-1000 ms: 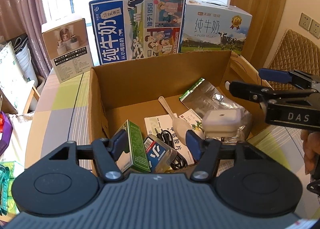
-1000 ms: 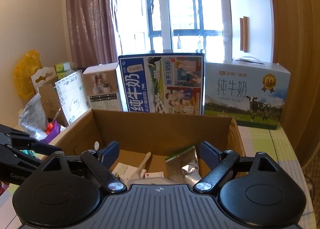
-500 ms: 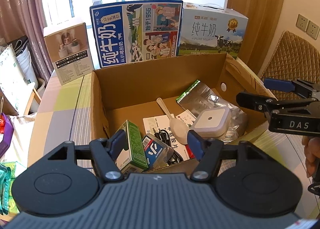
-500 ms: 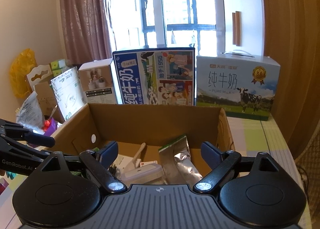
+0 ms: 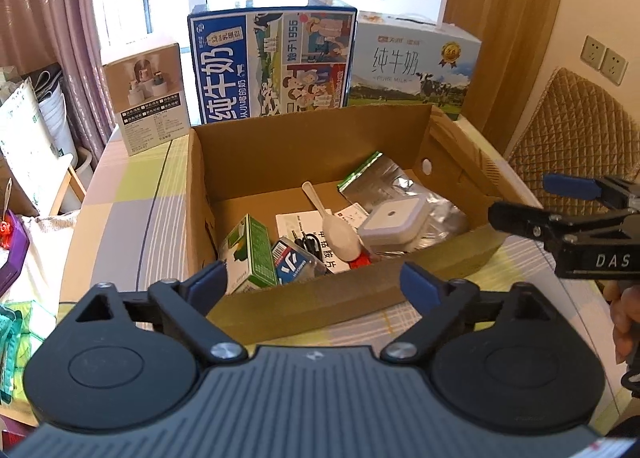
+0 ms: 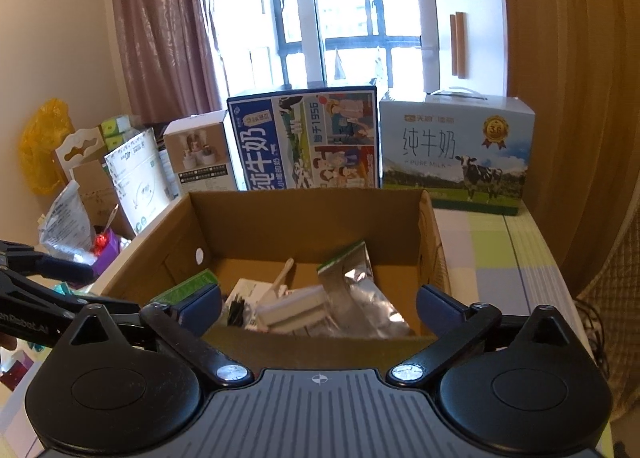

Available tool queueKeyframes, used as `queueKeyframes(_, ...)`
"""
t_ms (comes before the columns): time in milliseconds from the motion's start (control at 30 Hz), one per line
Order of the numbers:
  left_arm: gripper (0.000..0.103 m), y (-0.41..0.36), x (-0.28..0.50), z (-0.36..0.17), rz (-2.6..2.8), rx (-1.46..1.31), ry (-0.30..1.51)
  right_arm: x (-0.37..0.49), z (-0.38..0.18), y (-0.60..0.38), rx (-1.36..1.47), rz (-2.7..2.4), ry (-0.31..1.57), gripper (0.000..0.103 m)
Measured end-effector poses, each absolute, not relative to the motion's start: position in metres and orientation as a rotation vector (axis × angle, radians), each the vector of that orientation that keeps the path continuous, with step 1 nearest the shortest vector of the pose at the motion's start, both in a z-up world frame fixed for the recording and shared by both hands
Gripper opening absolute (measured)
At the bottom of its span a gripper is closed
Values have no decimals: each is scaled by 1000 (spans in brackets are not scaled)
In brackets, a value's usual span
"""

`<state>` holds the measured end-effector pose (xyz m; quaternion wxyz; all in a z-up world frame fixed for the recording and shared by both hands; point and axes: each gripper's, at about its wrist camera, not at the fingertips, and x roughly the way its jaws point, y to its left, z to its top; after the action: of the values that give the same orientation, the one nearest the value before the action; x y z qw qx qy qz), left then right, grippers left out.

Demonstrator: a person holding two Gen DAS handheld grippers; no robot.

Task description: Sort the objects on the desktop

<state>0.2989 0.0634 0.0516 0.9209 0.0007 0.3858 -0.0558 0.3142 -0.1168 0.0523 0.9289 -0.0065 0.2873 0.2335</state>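
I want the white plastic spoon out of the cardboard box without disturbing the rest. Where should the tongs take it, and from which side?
Probably by the thin handle of the white plastic spoon, coming from above. The handle points toward the back wall of the cardboard box with bare floor beside it, while the broad bowl lies on papers, crowded by the white square device. Close across the handle's width.

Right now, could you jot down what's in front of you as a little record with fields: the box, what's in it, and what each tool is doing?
container: open cardboard box on a checked tablecloth
inside: green carton, white spoon, white square device on a silver foil bag, leaflet
behind: two milk cartons, small brown box
left tool: open, empty, at the near wall
right tool: open, empty
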Motion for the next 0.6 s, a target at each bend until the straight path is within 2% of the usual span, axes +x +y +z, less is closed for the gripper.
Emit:
queueKeyframes(133,101,61,278,59,-105,-5,766,297,60,-125,-9,481,608,101)
queueKeyframes(600,101,48,178,84,13,-105,732,209,92,-160,82,445,691,101)
